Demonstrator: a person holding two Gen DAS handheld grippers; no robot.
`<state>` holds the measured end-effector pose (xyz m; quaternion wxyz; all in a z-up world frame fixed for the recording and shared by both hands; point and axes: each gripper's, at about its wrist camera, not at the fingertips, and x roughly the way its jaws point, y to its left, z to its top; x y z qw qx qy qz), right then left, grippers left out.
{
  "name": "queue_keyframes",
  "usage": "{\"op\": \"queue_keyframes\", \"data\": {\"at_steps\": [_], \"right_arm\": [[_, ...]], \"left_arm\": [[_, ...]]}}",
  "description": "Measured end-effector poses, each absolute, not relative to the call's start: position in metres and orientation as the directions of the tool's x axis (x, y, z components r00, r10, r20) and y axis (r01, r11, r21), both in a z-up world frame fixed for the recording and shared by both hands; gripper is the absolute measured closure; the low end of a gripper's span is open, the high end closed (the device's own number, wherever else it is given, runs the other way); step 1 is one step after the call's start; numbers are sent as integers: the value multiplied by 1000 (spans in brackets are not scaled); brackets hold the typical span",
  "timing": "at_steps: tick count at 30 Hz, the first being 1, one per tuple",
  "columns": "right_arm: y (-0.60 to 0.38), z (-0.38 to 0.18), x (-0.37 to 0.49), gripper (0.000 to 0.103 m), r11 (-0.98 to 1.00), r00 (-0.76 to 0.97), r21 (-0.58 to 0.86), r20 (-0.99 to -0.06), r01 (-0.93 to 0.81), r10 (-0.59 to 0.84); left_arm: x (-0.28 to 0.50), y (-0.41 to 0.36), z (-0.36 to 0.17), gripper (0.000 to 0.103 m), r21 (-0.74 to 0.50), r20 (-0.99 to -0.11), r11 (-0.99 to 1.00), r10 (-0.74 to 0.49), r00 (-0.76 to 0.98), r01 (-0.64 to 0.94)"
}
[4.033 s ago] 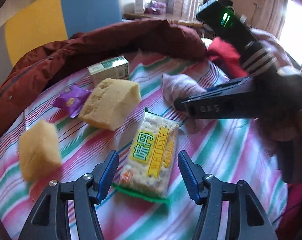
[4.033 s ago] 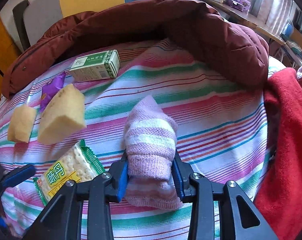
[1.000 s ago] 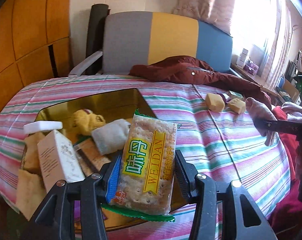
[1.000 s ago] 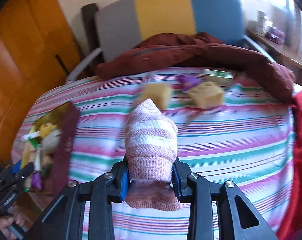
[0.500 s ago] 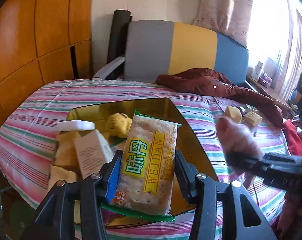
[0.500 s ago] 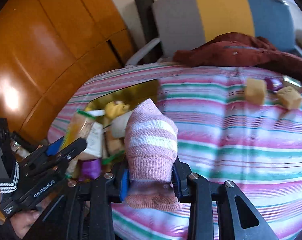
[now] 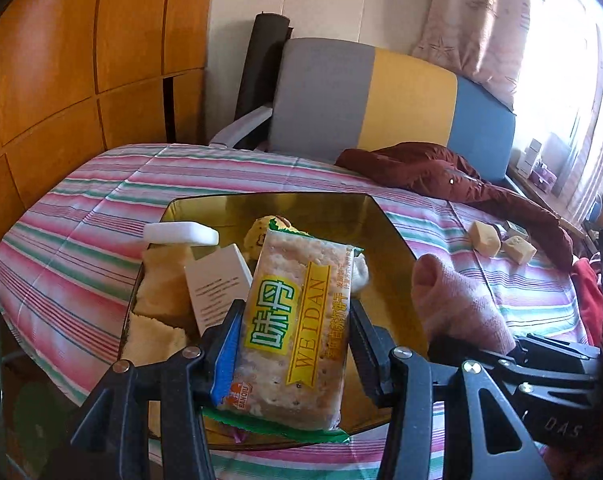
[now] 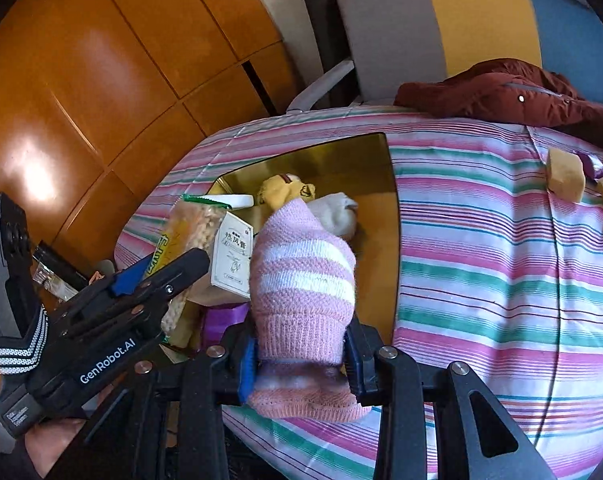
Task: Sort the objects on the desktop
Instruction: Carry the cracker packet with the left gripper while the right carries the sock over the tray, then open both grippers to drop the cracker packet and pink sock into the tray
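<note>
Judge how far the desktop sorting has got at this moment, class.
Done: the gold tray already holds a white box, a yellow sock and sponge pieces. In hand: left gripper clamps the cracker packet; right gripper clamps the pink sock. Left: two sponge cubes on the striped cloth.

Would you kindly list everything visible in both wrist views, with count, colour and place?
Cracker packet: 1, yellow-green, in left gripper above tray.
Knitted sock: 1, pink with white stripes, in right gripper above tray.
Gold tray: 1, on striped cloth.
Yellow sock: 1, in tray.
White sock: 1, in tray.
White carton: 1, in tray.
Sponge blocks: 2, yellow, far on cloth.
Striped cloth: 1, pink-green, covering table.
Jacket: 1, maroon, far edge.
Chair: 1, grey-yellow-blue, behind table.
Left gripper: black, shut.
Right gripper: black, shut.
</note>
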<state>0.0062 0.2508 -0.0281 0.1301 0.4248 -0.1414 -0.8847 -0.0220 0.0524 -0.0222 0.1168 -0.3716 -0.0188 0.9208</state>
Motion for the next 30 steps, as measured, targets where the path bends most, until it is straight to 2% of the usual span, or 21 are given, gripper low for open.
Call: {"op": "queue_keyframes", "data": {"at_steps": [9,18,25,29,30], "right_arm": [[242,-29,1,66,-944,-626,314,-717,101,-306],[241,-26,-5,63,-953,-643,289,-713,91,-278],[245,-29,-10,63,-953,-648,293,-713,73,-269],[247,-30,-13,47,-948,-653,311,-705,63,-275],[246,-31,-14,46,-949,-655,310,-704,62,-273]], "left_arm": [[-30,50,-18,53,-142,-674,-968,249,-696,-209],[-60,41,-8,53,-260,-669,-946,320,-671,-192],[-78,42,-7,53,-301,-672,-933,353,-651,-195],[-88,44,-11,47,-335,-684,-920,385,-620,-202],[-90,45,-12,47,-333,-689,-922,380,-616,-196]]}}
